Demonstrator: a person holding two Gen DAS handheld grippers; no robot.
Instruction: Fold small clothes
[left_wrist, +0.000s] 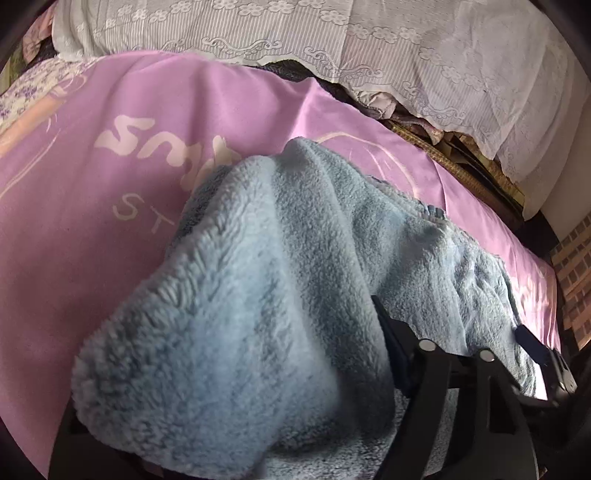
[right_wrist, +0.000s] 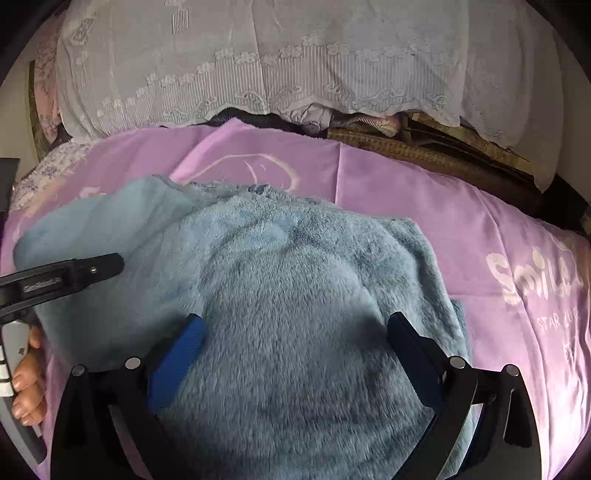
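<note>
Working on a bed covered by a lilac printed sheet (right_wrist: 424, 206), with a white lace cover (right_wrist: 258, 74) draped over the bedding along the far edge. Handling a blue fleece garment (right_wrist: 295, 266), spread near the middle of the sheet and running toward the near edge, well short of the far edge and of the "Smile" lettering by the right edge.

Left gripper (left_wrist: 295, 306): buried under a raised hump of fleece in its own view. Only one black finger (left_wrist: 391, 332) showing, the other hidden by the pile. Cannot tell whether the pads pinch the cloth or merely sit around it. Lifted that way probably to carry the left portion of the garment up and over the rest. In the right wrist view, one finger of it reaching in from the left edge over a smooth turned-up flap, with a bare hand (right_wrist: 26, 369) on its handle.

Right gripper (right_wrist: 295, 319): spread wide, blue pad (right_wrist: 177, 354) on one side, black finger opposite, hovering over or resting on the flat middle of the fleece, clamping nothing. Likely placed there to steady the body, or ready to take the near hem.

Judged as mid-fold: one side being brought across, nothing yet squared off.
</note>
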